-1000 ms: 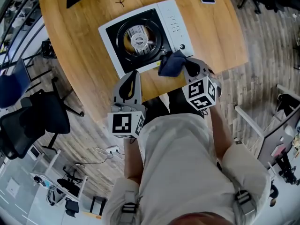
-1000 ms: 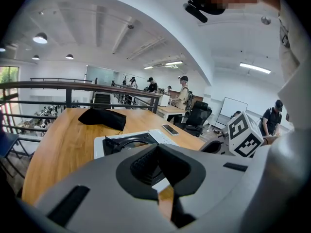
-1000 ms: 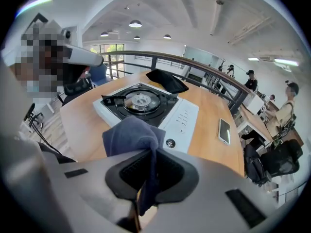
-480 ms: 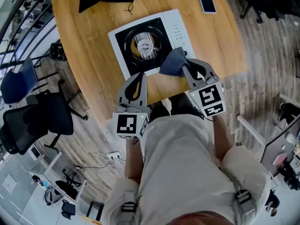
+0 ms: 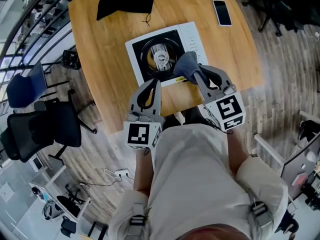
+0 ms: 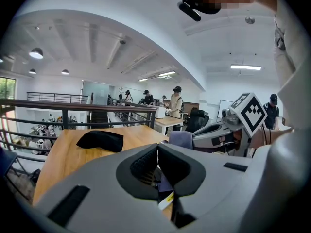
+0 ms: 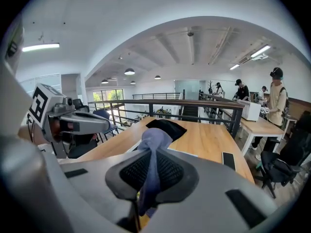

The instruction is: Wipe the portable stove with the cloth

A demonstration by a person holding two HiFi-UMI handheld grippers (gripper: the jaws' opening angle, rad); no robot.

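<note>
The white portable stove [image 5: 190,40] with its black top and round burner [image 5: 161,57] lies on the wooden table [image 5: 112,49]. My right gripper [image 5: 193,75] is shut on a blue-grey cloth [image 5: 184,65] that bunches at the stove's near right corner. The same cloth [image 7: 153,142] rises between the right jaws in the right gripper view. My left gripper [image 5: 156,82] is shut with nothing in it, its tips at the stove's near edge. The left gripper view shows the jaws [image 6: 157,163] pressed together, the right gripper with the cloth [image 6: 181,140] beyond.
A black cloth [image 5: 125,0] lies at the table's far side, and a phone [image 5: 221,12] lies at the far right. Office chairs [image 5: 42,126] stand left of the table. The person's light trousers [image 5: 195,184] fill the lower head view. Railing and people stand beyond.
The head view has shifted, so table and stove sit lower and further right. Both grippers have kept their places at the stove's near edge, the cloth still in the right one.
</note>
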